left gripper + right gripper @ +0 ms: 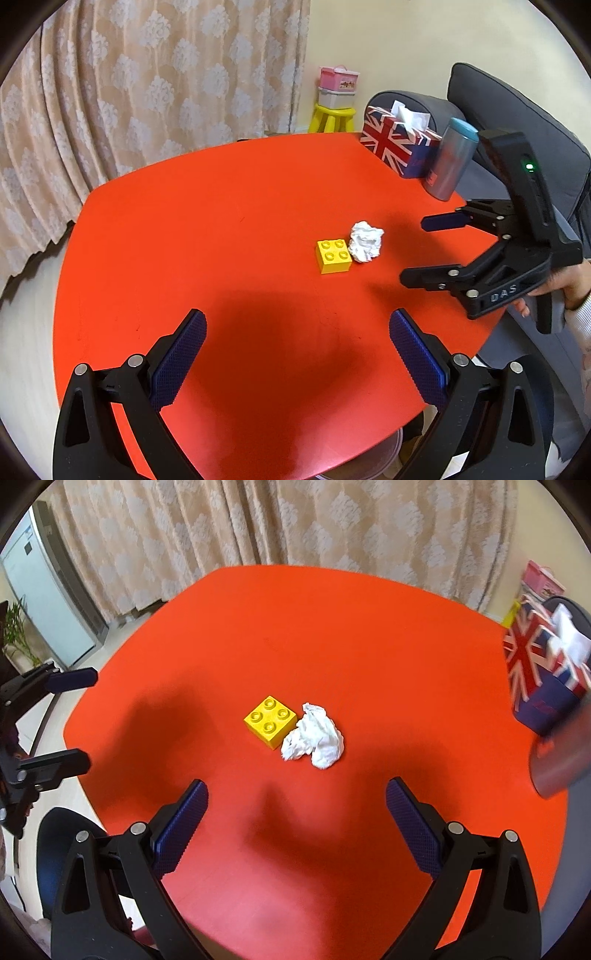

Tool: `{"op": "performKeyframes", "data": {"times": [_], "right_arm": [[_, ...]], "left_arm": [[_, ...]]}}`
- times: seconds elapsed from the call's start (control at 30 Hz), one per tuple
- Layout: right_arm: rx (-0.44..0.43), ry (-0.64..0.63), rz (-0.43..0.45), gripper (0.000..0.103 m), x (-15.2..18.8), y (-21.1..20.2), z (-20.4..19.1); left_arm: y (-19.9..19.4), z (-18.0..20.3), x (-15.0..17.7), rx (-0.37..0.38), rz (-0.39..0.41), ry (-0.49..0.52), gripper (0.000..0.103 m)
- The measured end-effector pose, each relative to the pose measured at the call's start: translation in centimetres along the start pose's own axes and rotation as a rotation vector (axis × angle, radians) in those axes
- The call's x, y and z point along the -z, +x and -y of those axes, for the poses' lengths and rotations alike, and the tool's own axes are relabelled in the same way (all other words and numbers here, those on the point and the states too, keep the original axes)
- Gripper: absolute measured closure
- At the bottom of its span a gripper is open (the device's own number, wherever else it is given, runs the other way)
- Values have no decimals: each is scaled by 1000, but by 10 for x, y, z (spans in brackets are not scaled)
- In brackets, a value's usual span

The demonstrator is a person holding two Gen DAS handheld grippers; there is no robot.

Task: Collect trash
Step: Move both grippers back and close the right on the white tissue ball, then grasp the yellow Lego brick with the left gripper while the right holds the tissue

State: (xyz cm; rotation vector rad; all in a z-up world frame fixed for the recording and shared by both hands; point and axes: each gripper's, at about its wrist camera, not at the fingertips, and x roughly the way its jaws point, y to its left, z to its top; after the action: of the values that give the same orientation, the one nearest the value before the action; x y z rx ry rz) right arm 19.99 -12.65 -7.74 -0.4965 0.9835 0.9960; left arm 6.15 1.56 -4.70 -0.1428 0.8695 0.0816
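Observation:
A crumpled white tissue [365, 242] lies on the red table [221, 221], touching a yellow toy brick [333, 256] on its left. My left gripper [297, 325] is open and empty, above the table's near part, well short of the tissue. My right gripper [417, 251] is open and empty, to the right of the tissue. In the right wrist view the tissue [314, 740] and brick [270, 722] lie ahead of my open right gripper [297, 794]; my left gripper [83, 720] shows open at the left edge of the table [369, 635].
A Union Jack tissue box [399, 147] and a grey tumbler with a blue lid [450, 158] stand at the table's far right. A grey sofa [517, 122] is behind them. A yellow stool [332, 118] with boxes and a curtain [147, 92] stand beyond the table.

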Motion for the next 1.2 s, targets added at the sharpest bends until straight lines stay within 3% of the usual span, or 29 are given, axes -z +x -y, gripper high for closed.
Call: {"op": "performKeyframes", "data": {"times": [0.13, 0.33, 0.53, 0.6, 0.7, 1.2], "right_arm": [[-11, -25, -27, 10, -6, 20, 5], [-20, -40, -43, 24, -9, 37, 11], [-23, -62, -49, 53, -8, 45, 12], [-13, -70, -50, 71, -6, 46, 11], [-5, -66, -45, 85, -5, 47, 12], [16, 15, 2, 88, -5, 15, 17]], "left_arm": [[8, -6, 0, 1, -10, -12, 8], [21, -11, -1, 13, -25, -18, 8], [28, -11, 0, 28, -32, -24, 8], [30, -12, 0, 29, -34, -24, 8], [32, -10, 0, 34, -37, -23, 8], [48, 3, -17, 43, -40, 5, 8]]}}
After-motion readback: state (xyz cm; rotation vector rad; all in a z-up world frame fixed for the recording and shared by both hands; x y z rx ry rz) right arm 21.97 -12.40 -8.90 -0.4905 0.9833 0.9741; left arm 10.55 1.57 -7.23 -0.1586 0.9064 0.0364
